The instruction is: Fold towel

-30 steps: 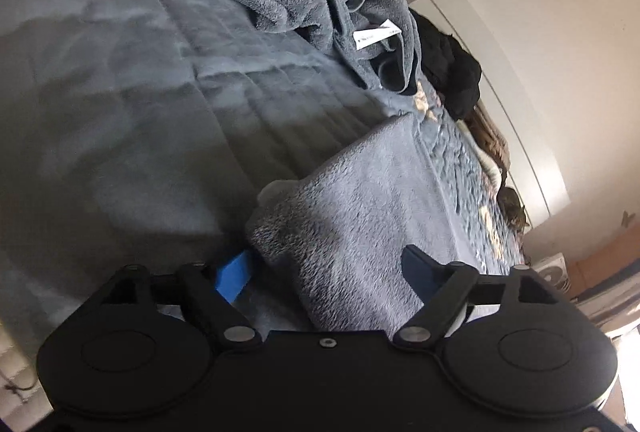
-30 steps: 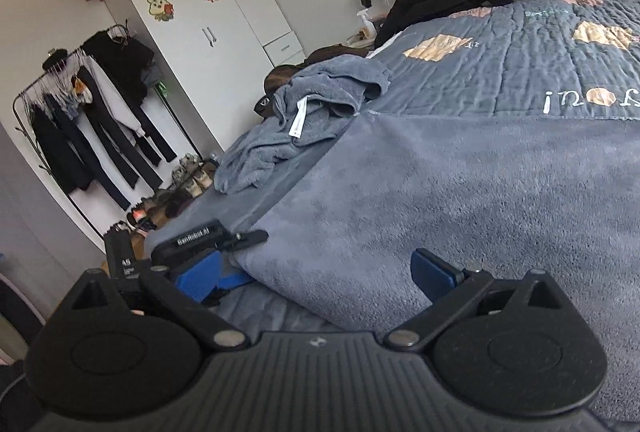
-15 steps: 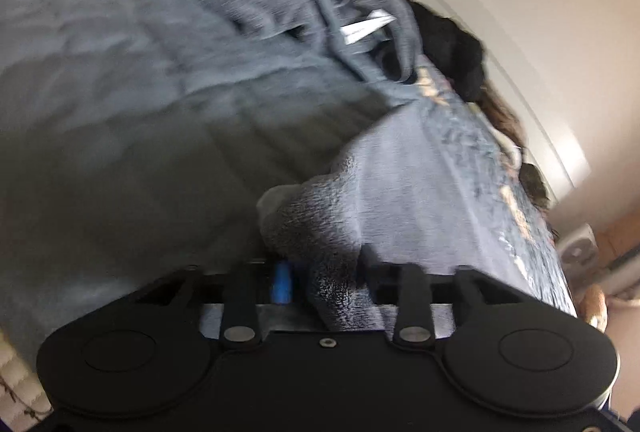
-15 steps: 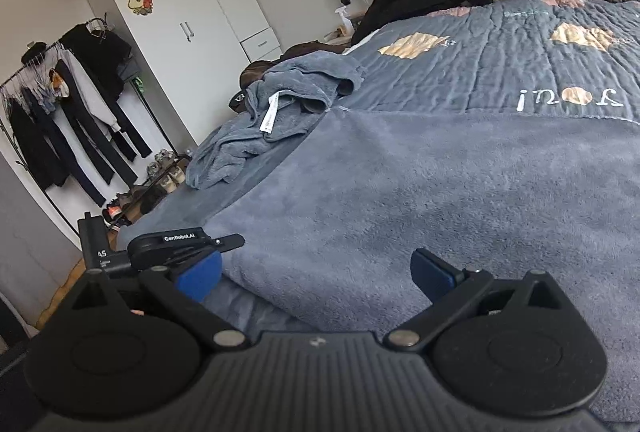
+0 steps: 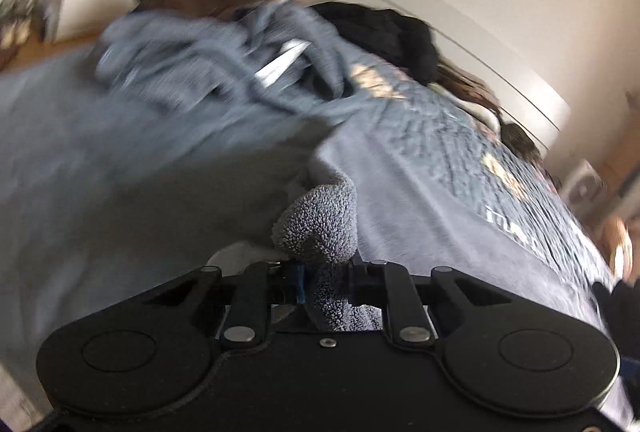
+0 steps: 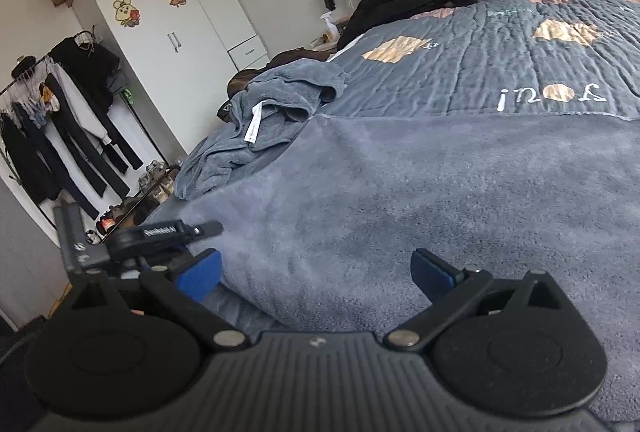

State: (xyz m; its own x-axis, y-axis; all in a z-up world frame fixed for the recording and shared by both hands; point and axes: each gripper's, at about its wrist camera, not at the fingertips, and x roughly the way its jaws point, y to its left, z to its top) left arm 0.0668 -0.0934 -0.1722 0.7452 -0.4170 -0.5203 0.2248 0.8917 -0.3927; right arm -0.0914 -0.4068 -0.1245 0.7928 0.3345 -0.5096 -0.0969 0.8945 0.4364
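- Towel lies spread flat across the near part of the bed, its near edge by the bed's near edge.
- Left gripper is clamped narrow on the towel's corner, a bunched nub of terry poking up between the fingers.
- Right gripper is spread wide, blue pads either side of the towel's near edge, gripping nothing.
- A second, crumpled towel sits heaped at the bed's left edge.
- The left wrist view is motion-blurred.
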